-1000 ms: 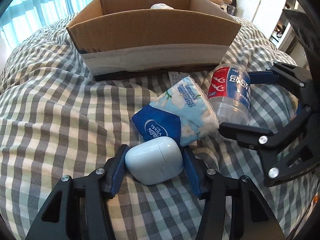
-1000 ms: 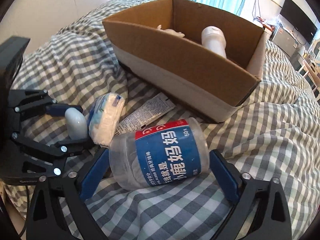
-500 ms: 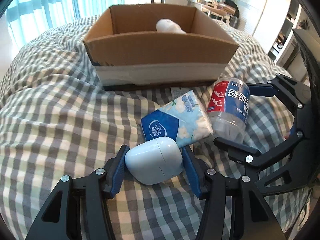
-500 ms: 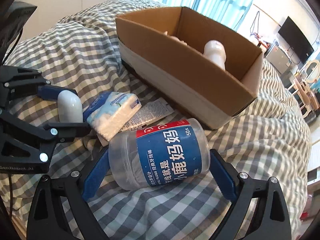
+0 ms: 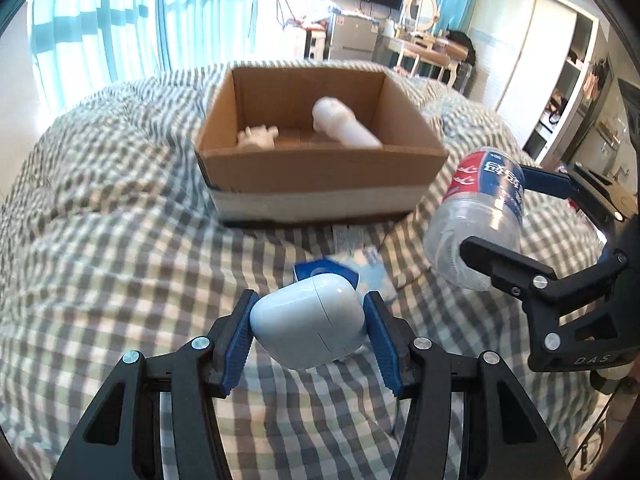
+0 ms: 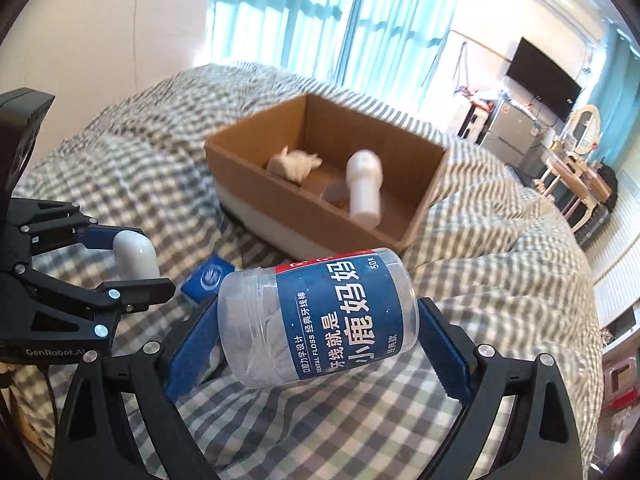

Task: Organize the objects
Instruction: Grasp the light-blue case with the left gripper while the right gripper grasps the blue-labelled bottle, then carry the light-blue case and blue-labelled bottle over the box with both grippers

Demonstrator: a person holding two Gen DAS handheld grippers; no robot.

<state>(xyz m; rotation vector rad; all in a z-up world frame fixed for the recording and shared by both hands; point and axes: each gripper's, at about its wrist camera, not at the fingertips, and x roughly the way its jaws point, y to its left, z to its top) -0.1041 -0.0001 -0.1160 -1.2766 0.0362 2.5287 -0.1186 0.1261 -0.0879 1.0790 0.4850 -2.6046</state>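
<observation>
While sunlight pours through pale blue curtains, a bed covered in a grey-and-white checked quilt [image 5: 100,248] fills the room. On the quilt sits an open brown cardboard box [image 5: 320,176] with a white band along its lower front; it holds a white cylindrical bottle [image 5: 344,126] lying on its side and a small crumpled cream-coloured object [image 5: 258,138] to the left of it. In front of the box and to its right, the right gripper [image 6: 316,320] clenches a clear plastic dental-floss jar [image 6: 320,316] with a blue and red label, its blue pads pressing on the jar's two ends, so that the jar hangs tilted in the air above the quilt. To its left, the left gripper [image 5: 306,330] grasps a pale blue, rounded plastic case [image 5: 308,326] by its sides between ribbed blue pads, and the case too is clear of the quilt, short of the box. Below and between the two grippers a blue-and-white packet of tissues [image 5: 344,276] lies on the quilt, partly hidden behind the case. Just beyond it, against the foot of the box, lies a small flat printed sachet [image 5: 348,236], too blurred to read.
</observation>
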